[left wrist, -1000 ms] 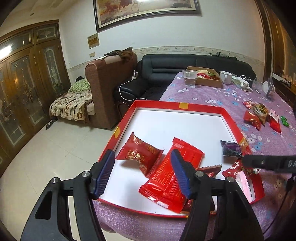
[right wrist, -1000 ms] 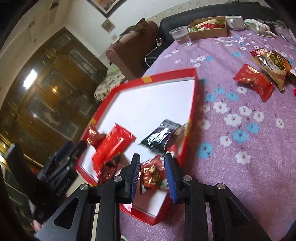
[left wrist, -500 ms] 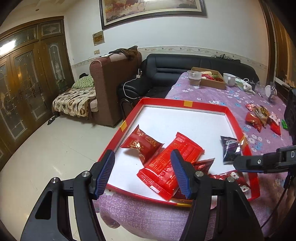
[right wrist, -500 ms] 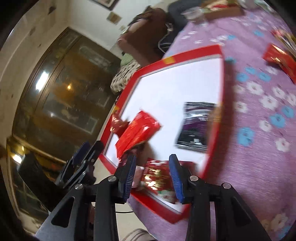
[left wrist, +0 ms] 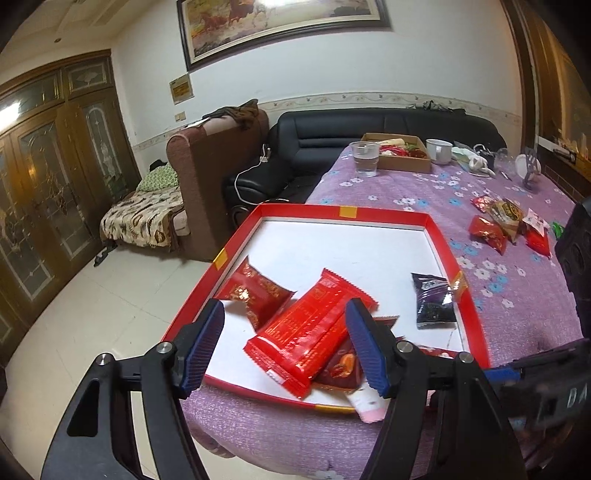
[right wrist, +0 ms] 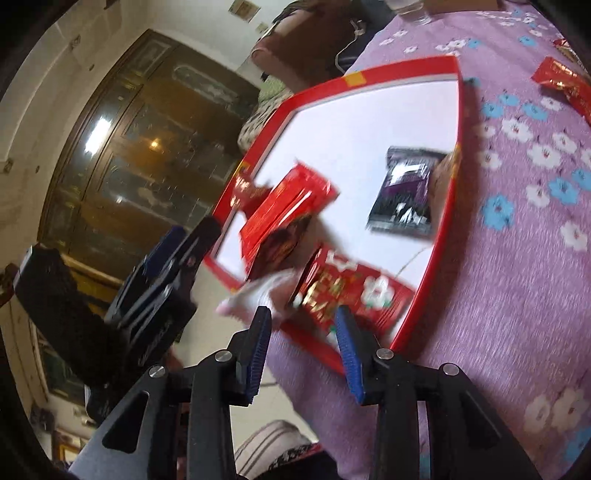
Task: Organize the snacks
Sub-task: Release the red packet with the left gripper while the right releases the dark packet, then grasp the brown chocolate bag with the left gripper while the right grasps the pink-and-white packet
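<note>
The shallow red-rimmed cardboard tray [left wrist: 441, 243] collects the snacks: a long red foil packet [left wrist: 310, 328] lies near its front rim, loose wrappers [left wrist: 487, 230] wait beyond. Left tool [left wrist: 286, 345] gapes wide, right tool [right wrist: 301, 338] parted, both empty.

I'm working in a home living room: a black leather sofa [left wrist: 384, 129], a brown armchair [left wrist: 218, 166], a framed painting [left wrist: 280, 26] on the white wall, carved wooden doors [left wrist: 48, 177], and a worktop under a purple flowered cloth [left wrist: 517, 295].
</note>
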The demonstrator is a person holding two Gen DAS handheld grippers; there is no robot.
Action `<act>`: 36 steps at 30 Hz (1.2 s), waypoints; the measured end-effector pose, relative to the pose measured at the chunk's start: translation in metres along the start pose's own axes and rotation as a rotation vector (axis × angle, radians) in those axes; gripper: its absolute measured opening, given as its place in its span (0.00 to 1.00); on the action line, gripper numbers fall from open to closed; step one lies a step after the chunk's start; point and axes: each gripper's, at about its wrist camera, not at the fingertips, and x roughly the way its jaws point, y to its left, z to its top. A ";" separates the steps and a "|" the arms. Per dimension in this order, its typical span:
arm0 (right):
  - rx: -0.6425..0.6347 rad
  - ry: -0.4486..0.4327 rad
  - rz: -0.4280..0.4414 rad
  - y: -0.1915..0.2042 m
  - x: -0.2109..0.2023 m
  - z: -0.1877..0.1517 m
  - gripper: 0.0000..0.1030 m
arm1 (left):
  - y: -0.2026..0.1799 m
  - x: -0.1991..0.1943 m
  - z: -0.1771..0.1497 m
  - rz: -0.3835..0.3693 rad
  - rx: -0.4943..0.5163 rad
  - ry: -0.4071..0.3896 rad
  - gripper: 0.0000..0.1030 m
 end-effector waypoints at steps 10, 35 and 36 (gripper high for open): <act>-0.003 -0.074 0.027 -0.017 -0.055 -0.009 0.39 | -0.035 -0.001 0.007 -0.029 0.083 0.007 0.66; 0.613 -0.532 -0.473 -0.217 -0.220 0.095 0.53 | -0.220 0.077 0.128 -0.320 0.395 0.006 0.80; 0.591 -0.549 -0.495 -0.217 -0.217 0.099 0.51 | -0.224 0.079 0.129 -0.323 0.416 0.002 0.80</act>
